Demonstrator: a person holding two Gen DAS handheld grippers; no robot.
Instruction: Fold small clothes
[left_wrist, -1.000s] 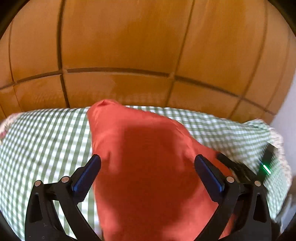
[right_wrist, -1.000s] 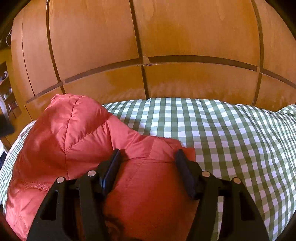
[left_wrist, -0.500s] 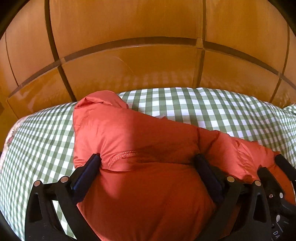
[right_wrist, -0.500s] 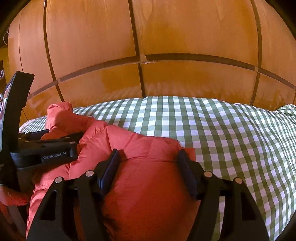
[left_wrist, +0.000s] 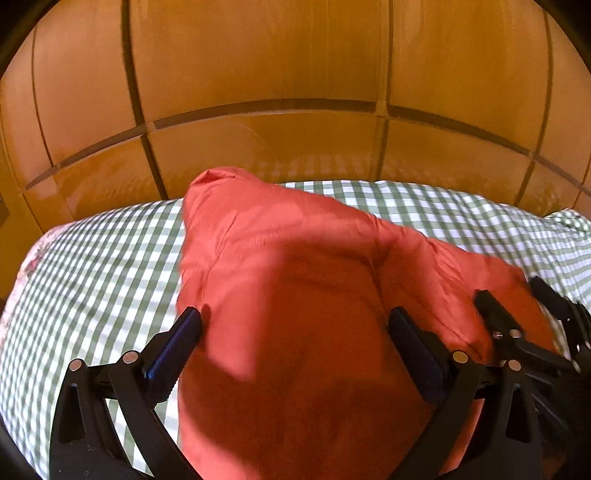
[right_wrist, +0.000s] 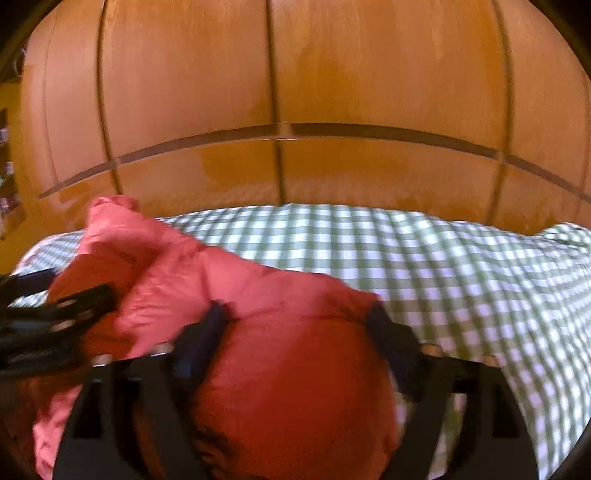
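Warm daylight, fisheye bowing, motion blur, shadows

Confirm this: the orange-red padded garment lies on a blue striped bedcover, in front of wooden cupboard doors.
Not quite. The bedcover is green-and-white checked, not blue striped; the right wrist view shows it plainly. The orange-red padded garment does lie on it, in front of the wooden cupboard doors.

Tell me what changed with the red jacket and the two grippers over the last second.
The right gripper has just opened wider, its jaws now spread around the red jacket. The left gripper came down beside it, bringing the jacket's raised part over. The checked cloth and wooden panels look the same.
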